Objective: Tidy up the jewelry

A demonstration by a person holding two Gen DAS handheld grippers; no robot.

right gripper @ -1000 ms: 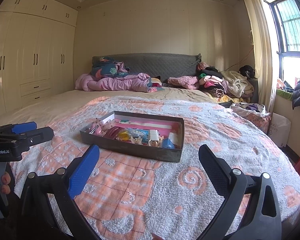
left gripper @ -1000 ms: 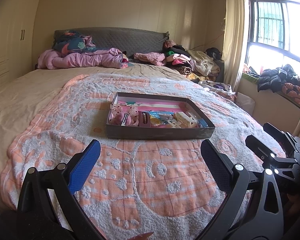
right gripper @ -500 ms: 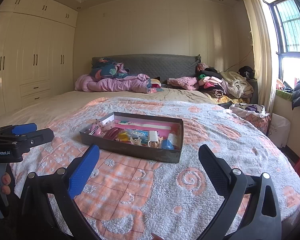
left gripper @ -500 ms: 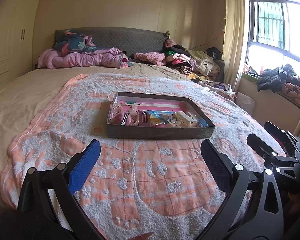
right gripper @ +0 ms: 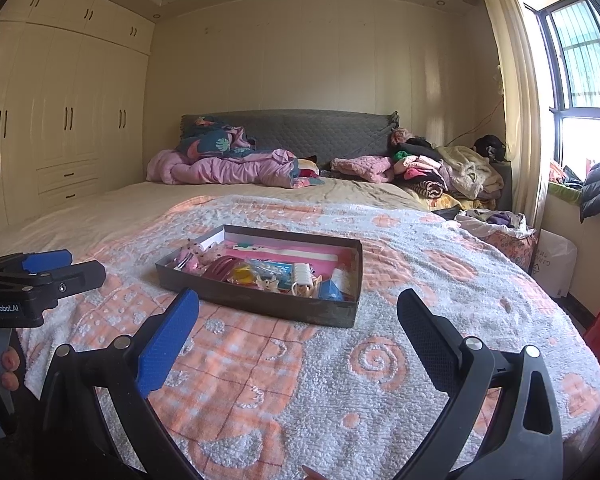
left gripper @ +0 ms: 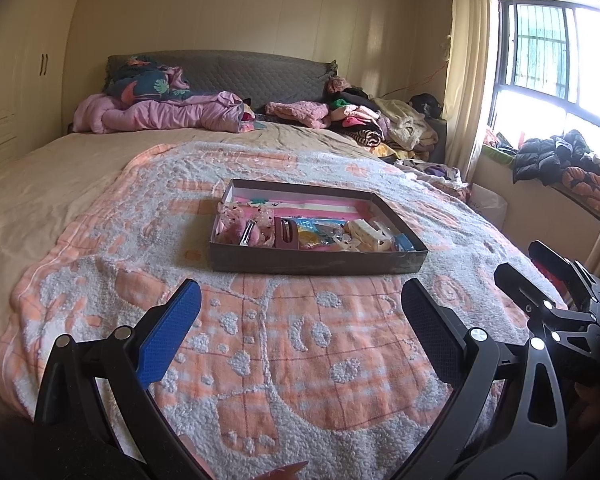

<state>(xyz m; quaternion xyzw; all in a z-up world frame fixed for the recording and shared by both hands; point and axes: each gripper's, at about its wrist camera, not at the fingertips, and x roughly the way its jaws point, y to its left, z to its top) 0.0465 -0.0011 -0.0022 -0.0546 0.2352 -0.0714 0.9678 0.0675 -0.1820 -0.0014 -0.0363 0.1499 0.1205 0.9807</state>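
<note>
A shallow dark grey box (left gripper: pixel 316 266) with a pink lining sits on the orange and grey blanket on the bed; it also shows in the right wrist view (right gripper: pixel 260 304). Along its near side lie pink hair accessories (left gripper: pixel 240 228), a dark red clip (left gripper: pixel 286 234), a yellow piece (right gripper: pixel 242 274), cream clips (left gripper: pixel 370 236) and a blue item (left gripper: pixel 404 242). My left gripper (left gripper: pixel 300 312) is open and empty, short of the box. My right gripper (right gripper: pixel 298 318) is open and empty, near the box's front edge. Each gripper shows in the other's view: the right one (left gripper: pixel 536 280), the left one (right gripper: pixel 60 266).
The blanket (left gripper: pixel 280 360) covers the near half of the bed. A pink duvet (left gripper: pixel 160 114) and piles of clothes (left gripper: pixel 376 120) lie at the headboard. Wardrobes (right gripper: pixel 60 120) stand on the left, a window ledge with jackets (left gripper: pixel 564 164) on the right.
The right wrist view has crept slightly closer to the box. The left gripper has barely moved. Both grippers stay open.
</note>
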